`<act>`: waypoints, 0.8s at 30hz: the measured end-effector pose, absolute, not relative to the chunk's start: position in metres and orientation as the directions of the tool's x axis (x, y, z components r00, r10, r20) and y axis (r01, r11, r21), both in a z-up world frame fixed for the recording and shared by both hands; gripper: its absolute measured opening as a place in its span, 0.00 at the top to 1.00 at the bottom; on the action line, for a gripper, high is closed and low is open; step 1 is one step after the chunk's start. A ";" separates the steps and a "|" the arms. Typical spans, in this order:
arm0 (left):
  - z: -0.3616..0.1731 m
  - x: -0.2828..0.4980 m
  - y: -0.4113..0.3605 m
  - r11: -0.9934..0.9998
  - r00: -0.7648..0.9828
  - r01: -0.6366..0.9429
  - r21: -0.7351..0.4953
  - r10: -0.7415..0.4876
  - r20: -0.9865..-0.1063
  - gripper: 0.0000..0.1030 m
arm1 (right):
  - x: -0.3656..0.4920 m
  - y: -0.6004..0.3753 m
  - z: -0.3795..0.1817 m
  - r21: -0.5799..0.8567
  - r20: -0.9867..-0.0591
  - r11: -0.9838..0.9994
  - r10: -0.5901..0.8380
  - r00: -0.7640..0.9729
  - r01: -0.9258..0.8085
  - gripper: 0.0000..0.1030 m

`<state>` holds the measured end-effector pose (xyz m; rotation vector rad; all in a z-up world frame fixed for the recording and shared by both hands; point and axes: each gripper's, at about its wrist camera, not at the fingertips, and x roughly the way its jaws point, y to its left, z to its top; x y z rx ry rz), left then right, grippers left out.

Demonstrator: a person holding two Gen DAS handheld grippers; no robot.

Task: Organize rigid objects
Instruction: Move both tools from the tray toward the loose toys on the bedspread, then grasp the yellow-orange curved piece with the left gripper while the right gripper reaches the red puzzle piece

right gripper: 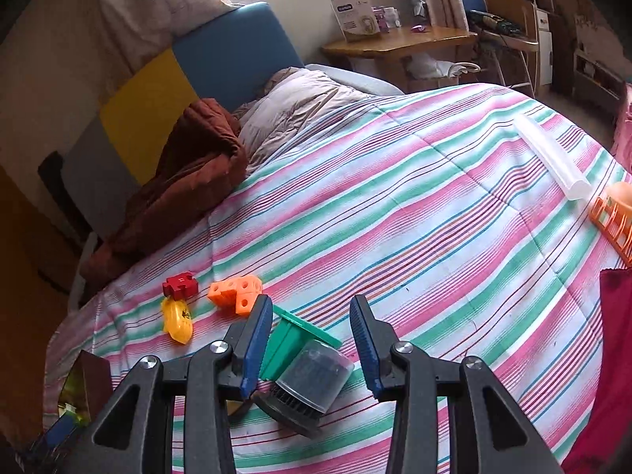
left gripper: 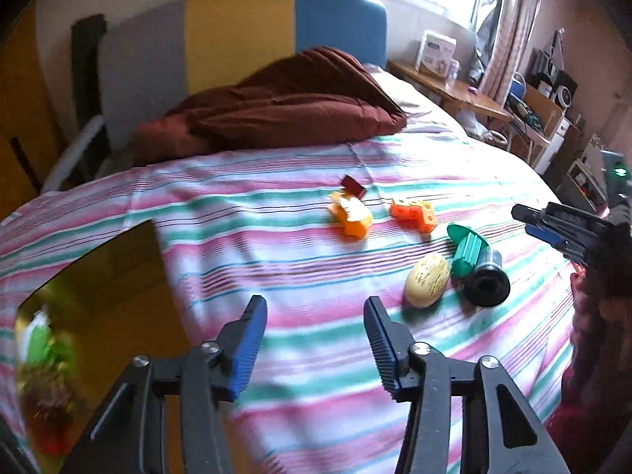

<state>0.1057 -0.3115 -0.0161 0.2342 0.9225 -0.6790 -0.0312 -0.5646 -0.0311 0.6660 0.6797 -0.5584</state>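
Bed [right gripper: 454, 205]: toys loose near its left edge – red puzzle piece [right gripper: 180, 284], orange block [right gripper: 237, 290], yellow toy [right gripper: 177, 320], green/black cylinder [right gripper: 304, 367]. Orange basket [right gripper: 614, 217] at right edge. Left gripper [left gripper: 316, 316] & right gripper [right gripper: 312, 316] agape, empty. Sorting apparently barely started.

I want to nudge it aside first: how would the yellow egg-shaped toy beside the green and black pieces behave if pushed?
The yellow egg-shaped toy looks rounded and smooth, so it would probably roll or wobble rather than slide. The soft striped bedspread may slow it. It lies close to the black cylinder, so a push that way would likely bump it.
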 end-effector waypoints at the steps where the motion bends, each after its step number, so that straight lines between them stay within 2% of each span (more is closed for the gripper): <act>1: -0.019 0.110 -0.316 0.770 0.407 0.630 -0.102 -0.439 -0.801 0.50 | -0.030 -0.563 -0.031 0.371 -0.717 0.665 -0.239 0.655 0.649 0.60; 7: -0.045 0.150 -0.367 0.778 0.358 0.615 -0.127 -0.419 -0.835 0.48 | -0.027 -0.558 -0.029 0.387 -0.710 0.684 -0.206 0.673 0.618 0.60; 11: -0.058 0.172 -0.393 0.787 0.340 0.598 -0.151 -0.419 -0.842 0.32 | -0.025 -0.558 -0.030 0.410 -0.708 0.685 -0.178 0.683 0.603 0.60; 14: -0.067 0.185 -0.412 0.787 0.333 0.596 -0.157 -0.421 -0.844 0.32 | -0.024 -0.557 -0.030 0.429 -0.704 0.683 -0.157 0.692 0.592 0.60; 17: -0.084 0.198 -0.431 0.797 0.351 0.596 -0.100 -0.370 -0.860 0.32 | -0.023 -0.556 -0.031 0.444 -0.701 0.683 -0.138 0.699 0.580 0.60; 18: -0.088 0.200 -0.433 0.799 0.349 0.594 -0.097 -0.364 -0.863 0.34 | -0.023 -0.556 -0.031 0.446 -0.701 0.684 -0.133 0.700 0.577 0.60; 20: -0.098 0.205 -0.434 0.801 0.348 0.592 -0.090 -0.355 -0.867 0.66 | -0.022 -0.555 -0.030 0.444 -0.701 0.686 -0.134 0.701 0.576 0.60; 21: -0.096 0.203 -0.433 0.801 0.378 0.595 -0.066 -0.352 -0.856 0.71 | -0.023 -0.555 -0.030 0.445 -0.701 0.686 -0.134 0.701 0.576 0.60; 24: -0.095 0.192 -0.418 0.783 0.337 0.608 -0.130 -0.402 -0.851 0.71 | -0.022 -0.556 -0.031 0.452 -0.698 0.684 -0.129 0.704 0.573 0.60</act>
